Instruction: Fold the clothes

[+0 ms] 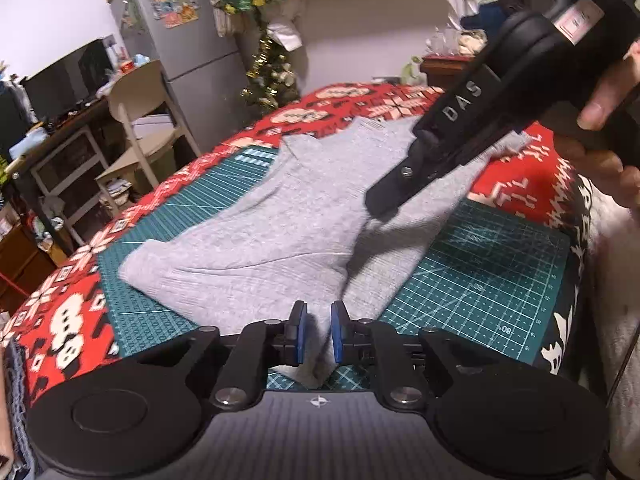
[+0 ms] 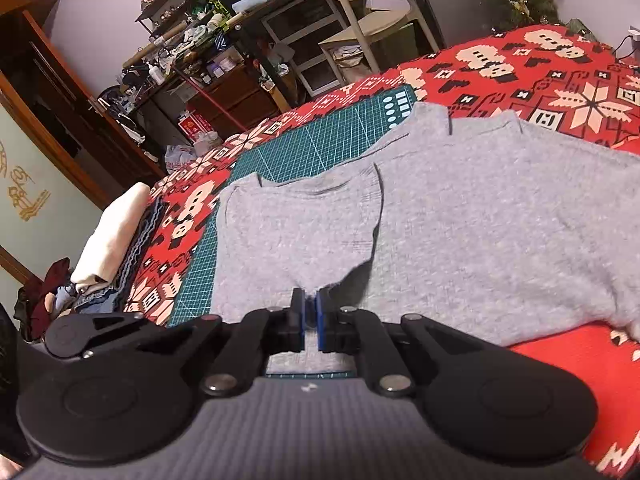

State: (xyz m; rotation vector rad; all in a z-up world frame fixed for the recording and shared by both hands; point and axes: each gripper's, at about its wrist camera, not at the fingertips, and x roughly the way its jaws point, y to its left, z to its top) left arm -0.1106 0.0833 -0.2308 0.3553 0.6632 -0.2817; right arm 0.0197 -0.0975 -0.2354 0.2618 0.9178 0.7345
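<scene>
While 1 grey shirt [image 1: 256, 240] covers mat [image 1: 480, 280], 2 grippers, left [image 1: 319, 332], right [image 2: 311, 320], pinch it.

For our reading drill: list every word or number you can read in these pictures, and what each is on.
"DAS": on the right claw's black body.
"08": printed upside down on the green mat.
Fridge stickers, red sign: too blurred to read.

The right gripper [image 2: 311, 316] pinches an edge of the grey knitted cotton garment [image 2: 460, 232] between its blue pads [image 2: 321, 326], jaws nearly closed. The garment lies spread over the green gridded cutting mat [image 2: 320, 140] and the red patterned blanket [image 2: 560, 76]. A folded cream cloth [image 2: 110, 236] sits far left.
</scene>
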